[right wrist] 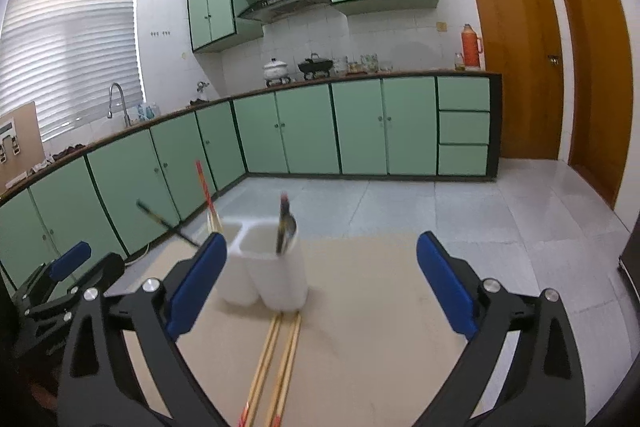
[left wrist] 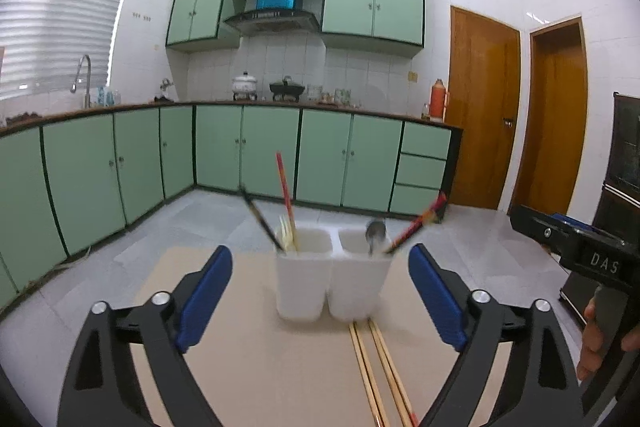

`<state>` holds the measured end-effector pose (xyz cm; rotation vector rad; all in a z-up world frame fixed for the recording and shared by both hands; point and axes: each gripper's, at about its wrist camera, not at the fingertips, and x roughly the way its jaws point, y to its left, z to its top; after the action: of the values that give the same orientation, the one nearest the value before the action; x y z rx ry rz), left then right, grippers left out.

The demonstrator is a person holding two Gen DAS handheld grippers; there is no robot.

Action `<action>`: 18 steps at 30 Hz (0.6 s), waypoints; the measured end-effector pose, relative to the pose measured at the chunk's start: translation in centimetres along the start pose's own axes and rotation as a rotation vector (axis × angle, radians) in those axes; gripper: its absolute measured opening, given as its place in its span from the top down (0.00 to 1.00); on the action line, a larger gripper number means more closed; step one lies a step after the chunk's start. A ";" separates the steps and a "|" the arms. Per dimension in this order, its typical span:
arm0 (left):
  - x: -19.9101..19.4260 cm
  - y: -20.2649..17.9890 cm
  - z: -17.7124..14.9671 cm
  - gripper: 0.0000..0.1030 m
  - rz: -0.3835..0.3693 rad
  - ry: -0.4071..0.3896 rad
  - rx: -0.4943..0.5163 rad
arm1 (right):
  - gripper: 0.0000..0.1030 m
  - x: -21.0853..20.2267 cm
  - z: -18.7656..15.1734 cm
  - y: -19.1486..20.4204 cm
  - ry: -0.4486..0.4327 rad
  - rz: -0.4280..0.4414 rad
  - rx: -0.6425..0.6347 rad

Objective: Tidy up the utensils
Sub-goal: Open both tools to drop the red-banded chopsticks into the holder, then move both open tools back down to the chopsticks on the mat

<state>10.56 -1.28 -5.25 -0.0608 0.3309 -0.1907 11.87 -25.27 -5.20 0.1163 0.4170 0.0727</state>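
Observation:
A white two-compartment utensil holder point(left wrist: 332, 275) stands on the beige table point(left wrist: 256, 367). Its left cup holds a red chopstick point(left wrist: 285, 195), a dark chopstick point(left wrist: 260, 217) and a pale fork. Its right cup holds a metal spoon point(left wrist: 375, 233) and a red-black chopstick point(left wrist: 420, 223). Two pairs of wooden chopsticks point(left wrist: 376, 371) lie on the table in front of the holder. My left gripper point(left wrist: 320, 295) is open and empty, facing the holder. My right gripper point(right wrist: 316, 287) is open and empty; the holder point(right wrist: 264, 275) and wooden chopsticks point(right wrist: 276, 359) lie between its fingers' lines of sight.
Green kitchen cabinets point(left wrist: 240, 151) and a counter run behind the table across a tiled floor. Two wooden doors point(left wrist: 484, 107) stand at right. The right gripper's body point(left wrist: 580, 251) shows at the right edge of the left wrist view, and the left gripper point(right wrist: 64, 279) shows at left in the right wrist view.

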 end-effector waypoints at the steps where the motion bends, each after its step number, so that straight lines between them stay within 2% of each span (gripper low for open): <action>1: -0.2 0.1 -0.7 0.10 0.000 0.016 -0.001 | 0.07 -0.1 -0.5 -0.1 0.013 -0.003 0.003; 3: -0.6 0.2 -2.2 0.06 0.008 0.049 0.004 | 0.06 0.0 -2.3 -0.3 0.060 -0.006 0.014; 10: -0.5 1.1 -7.8 0.06 0.035 0.202 0.000 | 0.06 0.6 -8.2 -0.5 0.220 -0.026 0.034; 16: -0.9 1.2 -11.0 0.09 0.046 0.263 0.014 | 0.07 0.1 -12.2 0.5 0.284 -0.030 0.006; 17: -1.0 1.2 -11.5 0.10 0.045 0.276 0.017 | 0.08 -0.1 -12.8 0.7 0.292 -0.030 -0.002; 18: -1.0 1.3 -11.7 0.11 0.045 0.285 0.017 | 0.14 -0.1 -13.3 0.9 0.299 -0.028 -0.008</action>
<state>6.06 -0.14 -16.11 -0.0090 0.6140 -0.1570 6.31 -23.14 -17.08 0.0917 0.7163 0.0642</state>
